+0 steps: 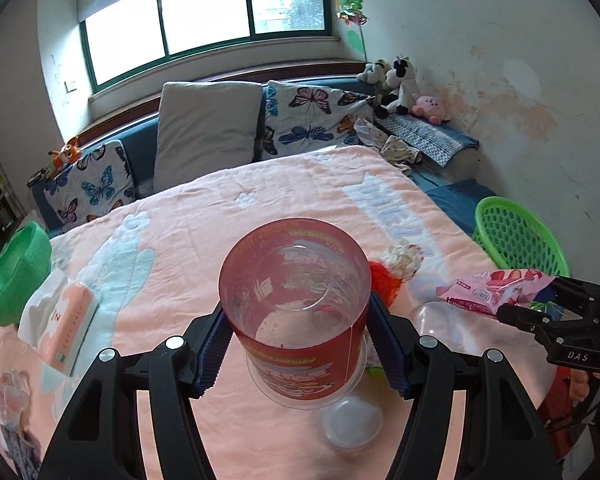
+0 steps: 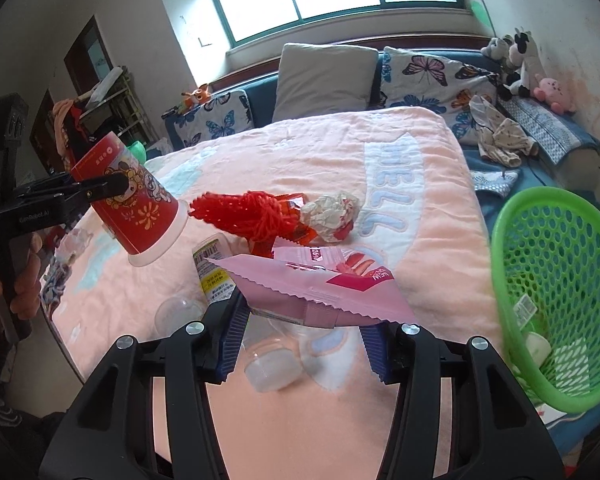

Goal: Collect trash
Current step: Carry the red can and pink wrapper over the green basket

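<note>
The left gripper [image 1: 296, 344] has its two blue pads pressed on the sides of a red plastic cup [image 1: 296, 300], so the jaws stand about half open around it, and the cup is lifted off the table with its open mouth turned toward the camera. In the right wrist view the same cup [image 2: 132, 196] hangs tilted above the left part of the pink blanket [image 2: 300, 148] that covers the table. The right gripper [image 2: 304, 336] holds a pink snack wrapper [image 2: 312, 288] between its pads, also raised above the blanket; the jaws are partly open and the flat wrapper lies across them. Under the two grippers, on the blanket, there are clear plastic cups, one lying just below the right gripper [image 2: 274, 368]. Further away lie a red net bag [image 2: 244, 216] and, touching it, a crumpled white paper [image 2: 332, 212]. A green basket [image 2: 556, 280] stands at the right side of the table, near the wrapper, with some small things already inside. At the left edge lie a tissue pack [image 1: 60, 320] and a green bowl [image 1: 16, 272].
</note>
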A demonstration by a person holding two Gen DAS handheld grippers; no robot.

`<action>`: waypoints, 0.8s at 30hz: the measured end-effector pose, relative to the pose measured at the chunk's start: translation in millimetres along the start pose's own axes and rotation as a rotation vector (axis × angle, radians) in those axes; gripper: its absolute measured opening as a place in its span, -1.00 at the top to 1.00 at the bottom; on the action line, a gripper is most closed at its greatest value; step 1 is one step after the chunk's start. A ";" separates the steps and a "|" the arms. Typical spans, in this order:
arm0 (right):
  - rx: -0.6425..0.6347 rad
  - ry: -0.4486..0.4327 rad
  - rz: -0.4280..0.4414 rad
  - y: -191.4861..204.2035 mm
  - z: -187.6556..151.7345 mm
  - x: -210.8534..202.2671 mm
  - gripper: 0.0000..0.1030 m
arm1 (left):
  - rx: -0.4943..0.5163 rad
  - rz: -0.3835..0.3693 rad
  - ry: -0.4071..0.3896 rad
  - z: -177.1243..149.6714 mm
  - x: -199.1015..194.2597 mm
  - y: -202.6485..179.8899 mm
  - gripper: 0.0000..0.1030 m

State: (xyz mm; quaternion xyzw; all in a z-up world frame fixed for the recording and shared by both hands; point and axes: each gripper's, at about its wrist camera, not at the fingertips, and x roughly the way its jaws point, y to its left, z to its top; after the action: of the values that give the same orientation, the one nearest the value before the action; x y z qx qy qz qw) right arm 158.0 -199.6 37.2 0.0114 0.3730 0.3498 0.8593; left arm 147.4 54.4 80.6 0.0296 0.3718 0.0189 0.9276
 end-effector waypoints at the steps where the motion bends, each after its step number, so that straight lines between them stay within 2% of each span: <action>1: 0.000 -0.003 -0.004 -1.6 -0.7 -3.2 0.00 | 0.001 -0.011 0.001 2.3 -1.0 -3.5 -0.22; 9: 0.025 -0.040 -0.049 -26.8 -4.6 -32.0 0.00 | 0.019 -0.090 0.002 24.6 -0.8 -37.9 -0.22; 18: 0.090 -0.077 -0.118 -75.2 -16.9 -62.4 0.00 | 0.090 -0.149 0.010 48.6 10.4 -96.2 -0.22; 24: 0.141 -0.098 -0.167 -108.8 -25.0 -78.3 0.00 | 0.101 -0.211 0.044 65.7 28.4 -139.4 -0.22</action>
State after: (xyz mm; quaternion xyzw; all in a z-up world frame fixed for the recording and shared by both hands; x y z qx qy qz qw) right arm 168.9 -335.5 38.2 0.0579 0.3541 0.2490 0.8996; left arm 215.2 -85.7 98.9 0.0364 0.3935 -0.0971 0.9135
